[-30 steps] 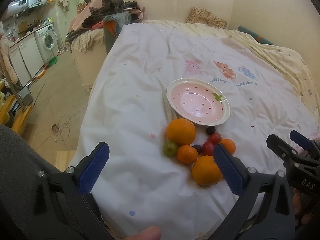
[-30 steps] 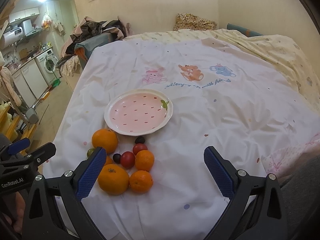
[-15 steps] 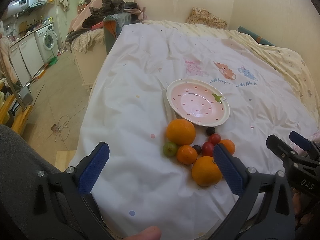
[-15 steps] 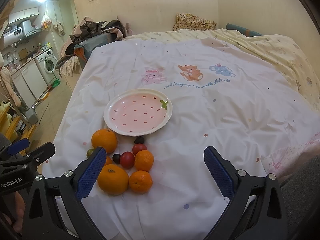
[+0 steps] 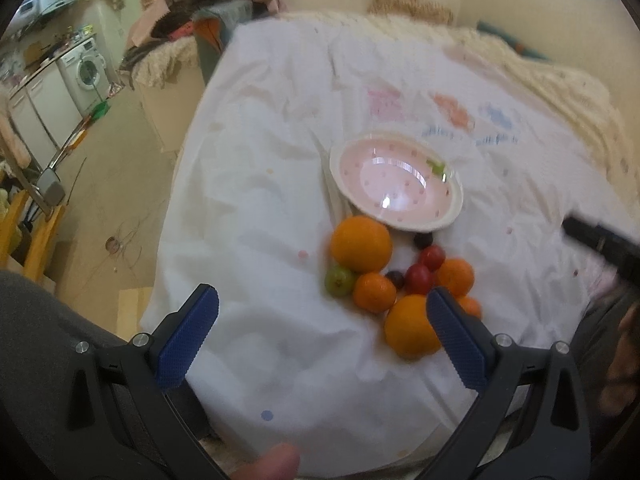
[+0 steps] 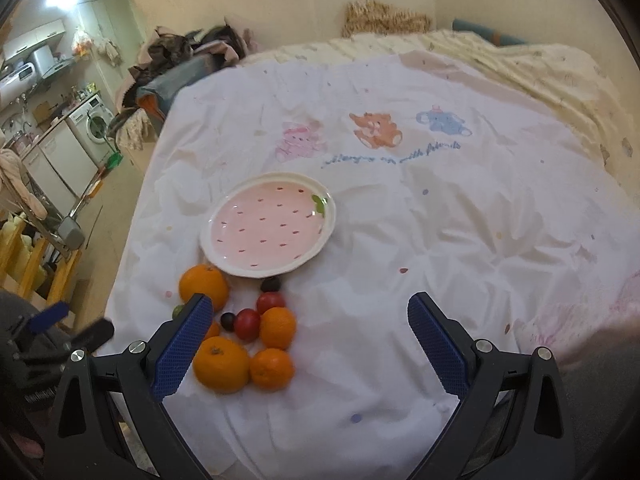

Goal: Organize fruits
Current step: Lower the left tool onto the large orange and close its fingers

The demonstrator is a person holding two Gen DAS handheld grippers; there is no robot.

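Both grippers, left gripper (image 5: 322,330) and right gripper (image 6: 306,338), hover with fingers spread wide, holding nothing. The fruits (image 6: 240,332) sit clustered on the bed (image 6: 440,240) just beside the empty plate (image 6: 269,230), presumably their destination.

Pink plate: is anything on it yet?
Nothing lies on the pink plate; its spotted surface shows bare. The fruits sit on the sheet beside its near rim. What is under the plate is hidden.

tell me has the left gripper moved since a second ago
Yes: in the right wrist view the left gripper sits lower against the plate.
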